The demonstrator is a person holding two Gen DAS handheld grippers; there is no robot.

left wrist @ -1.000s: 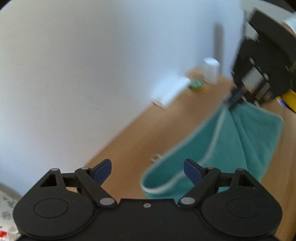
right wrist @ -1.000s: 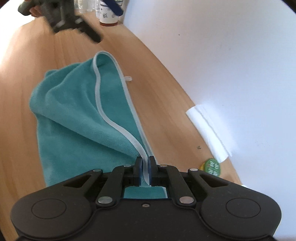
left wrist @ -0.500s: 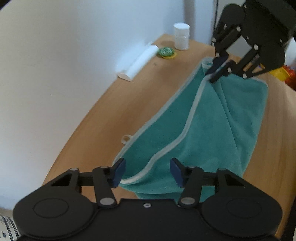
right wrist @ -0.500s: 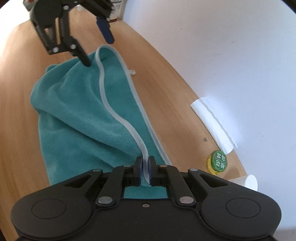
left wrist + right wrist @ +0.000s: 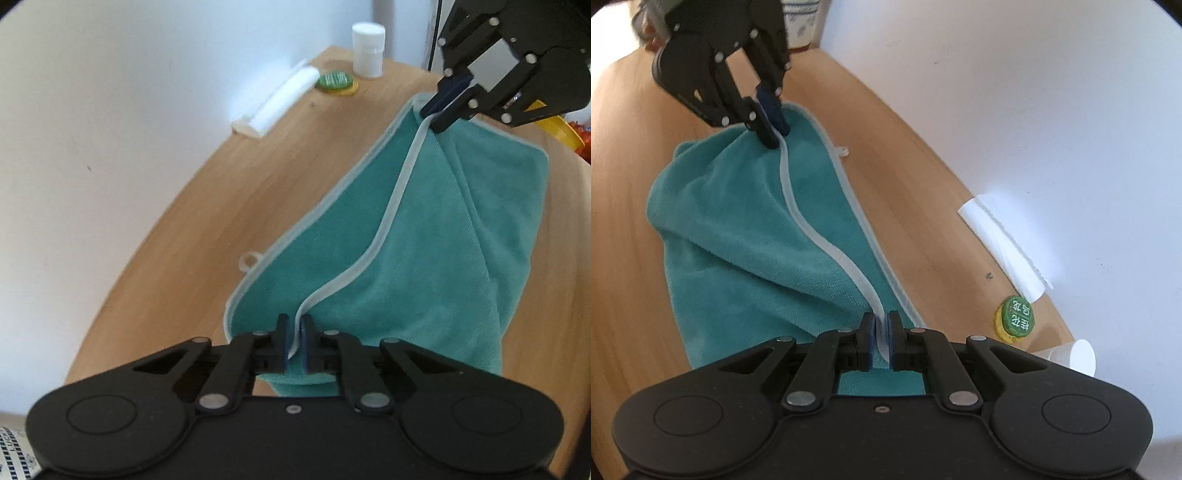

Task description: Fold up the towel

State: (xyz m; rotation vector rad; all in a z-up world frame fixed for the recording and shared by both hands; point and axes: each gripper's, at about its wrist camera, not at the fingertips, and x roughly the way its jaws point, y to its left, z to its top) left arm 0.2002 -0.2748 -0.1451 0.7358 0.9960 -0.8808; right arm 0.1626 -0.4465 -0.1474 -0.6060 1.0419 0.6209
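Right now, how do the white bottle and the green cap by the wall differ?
The white bottle stands upright and tall; the green cap lies flat and low. The bottle is plain white, while the cap is green with a yellow rim and printed marks on top. The bottle sits at the table's far end, the cap just in front of it. Both rest on the table, apart from the towel.

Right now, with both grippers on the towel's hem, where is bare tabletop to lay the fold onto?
Bare wood lies between the towel and the wall, from its hanging loop to the white paper roll. More lies on the towel's other side. The far corner is crowded: green cap, white bottle, paper roll.
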